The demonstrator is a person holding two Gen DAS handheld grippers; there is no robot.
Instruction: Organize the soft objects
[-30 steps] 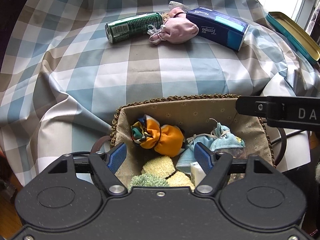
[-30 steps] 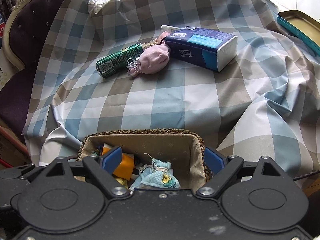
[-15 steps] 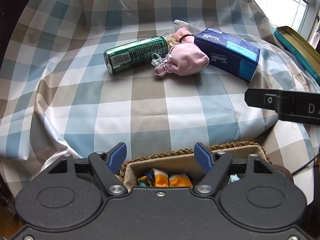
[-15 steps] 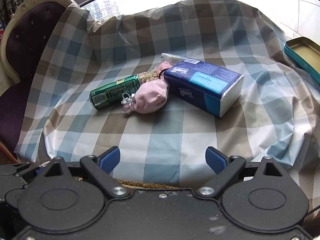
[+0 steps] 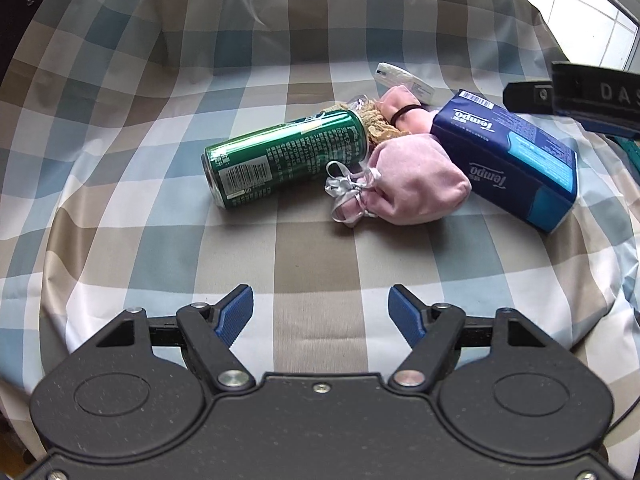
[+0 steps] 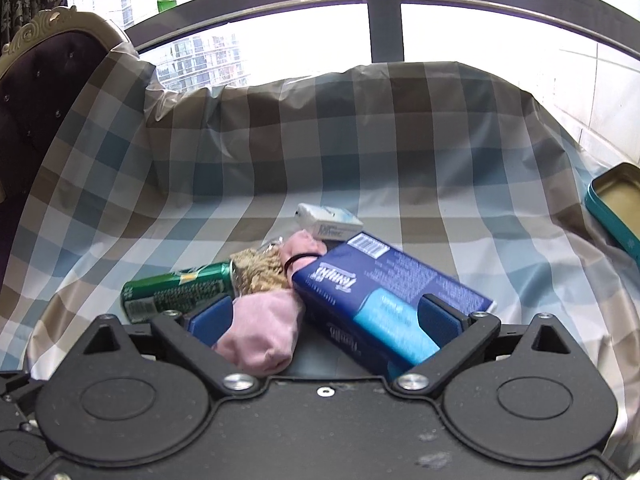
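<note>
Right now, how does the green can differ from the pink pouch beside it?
The green can is a rigid, glossy cylinder with printed text; the pink pouch is a soft, matte, rounded bag. The can's end is plain; the pouch's neck is tied with a silvery ribbon. Both lie on their sides on the checked cloth.

We look from our left wrist steeply down onto the checked cloth (image 5: 312, 256), the cluttered pile well ahead. From our right wrist we look at a flatter angle, close over the same pile, with the window (image 6: 480, 36) behind. Both views share the green can (image 5: 280, 156) (image 6: 176, 292), pink pouch (image 5: 416, 188) (image 6: 260, 336) and blue tissue pack (image 5: 516, 160) (image 6: 384, 292).
</note>
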